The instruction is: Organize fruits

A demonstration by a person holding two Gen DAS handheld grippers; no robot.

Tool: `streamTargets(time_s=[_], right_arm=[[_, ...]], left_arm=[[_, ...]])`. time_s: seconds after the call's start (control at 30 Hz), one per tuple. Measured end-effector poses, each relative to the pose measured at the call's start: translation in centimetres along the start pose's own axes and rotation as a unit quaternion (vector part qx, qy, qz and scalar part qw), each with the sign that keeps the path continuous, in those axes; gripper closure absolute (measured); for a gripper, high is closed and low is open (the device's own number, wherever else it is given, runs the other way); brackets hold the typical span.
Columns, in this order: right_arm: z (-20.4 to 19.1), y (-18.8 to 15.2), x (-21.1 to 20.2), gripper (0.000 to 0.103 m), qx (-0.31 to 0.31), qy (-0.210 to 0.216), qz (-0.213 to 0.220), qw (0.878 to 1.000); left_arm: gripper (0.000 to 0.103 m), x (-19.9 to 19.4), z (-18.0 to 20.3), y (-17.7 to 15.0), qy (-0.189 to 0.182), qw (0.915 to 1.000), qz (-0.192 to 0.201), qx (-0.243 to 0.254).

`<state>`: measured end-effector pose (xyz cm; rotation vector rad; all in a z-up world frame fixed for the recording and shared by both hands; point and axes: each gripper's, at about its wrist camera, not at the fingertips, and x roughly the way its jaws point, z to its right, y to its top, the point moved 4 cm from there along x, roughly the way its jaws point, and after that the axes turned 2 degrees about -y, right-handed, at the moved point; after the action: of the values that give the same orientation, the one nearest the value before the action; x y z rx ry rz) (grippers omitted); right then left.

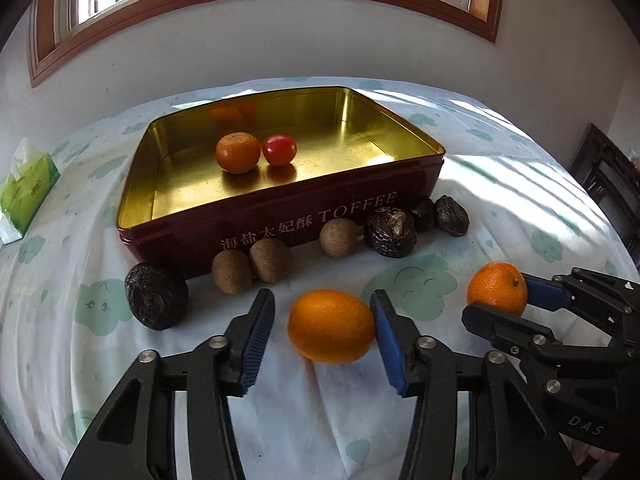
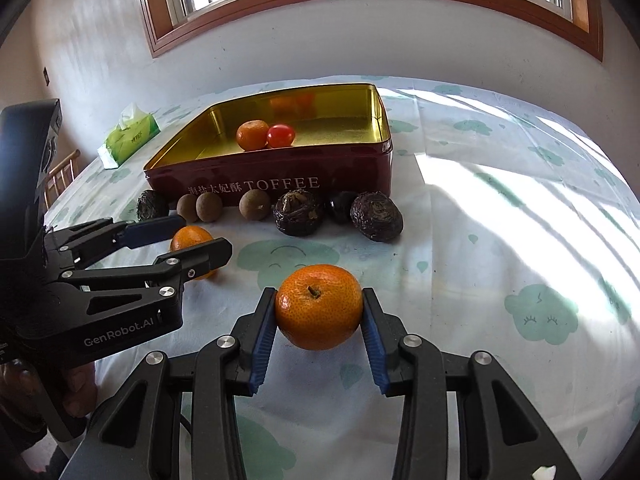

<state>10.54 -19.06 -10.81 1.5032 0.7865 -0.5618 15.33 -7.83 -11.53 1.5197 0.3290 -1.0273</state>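
Tongs report: right gripper (image 2: 319, 320) pinches 1 round orange mandarin (image 2: 319, 306); left gripper (image 1: 322, 334) straddles another orange mandarin (image 1: 331, 325), jaws spread, near cloth's front edge.

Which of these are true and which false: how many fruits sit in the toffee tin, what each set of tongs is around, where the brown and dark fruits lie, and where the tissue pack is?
1. The toffee tin holds one small orange and one cherry tomato. True.
2. The right tongs have a pad on each side of an orange. True.
3. The left tongs are clamped on a brown round fruit. False: they are open around an orange on the cloth, only the one pad touching it.
4. The dark wrinkled fruits lie inside the tin. False: they lie on the cloth in front of it.
5. The green tissue pack sits left of the tin. True.
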Motion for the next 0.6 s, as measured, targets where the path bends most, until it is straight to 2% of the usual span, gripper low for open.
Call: streamTargets(time_s=[0.13,0.33,0.6], right_arm=[[0.0,0.0,0.1,0.065,0.001,-0.001,-0.002,1.000],[0.0,0.0,0.1,0.065,-0.002,-0.007,-0.004,1.000],[0.1,-0.1,0.2,0.065,-0.001,-0.016,-0.006,1.000]], left_arm=[[0.061,-0.9,0.2,-0.1,0.028,0.9994,0.020,0.004],[0.061,-3.4,-2.7,0.1,0.073,0.9953,0.052,-0.037],[0.061,-3.7,-6.3,-0.6,0.103,0.9897,0.046,-0.088]])
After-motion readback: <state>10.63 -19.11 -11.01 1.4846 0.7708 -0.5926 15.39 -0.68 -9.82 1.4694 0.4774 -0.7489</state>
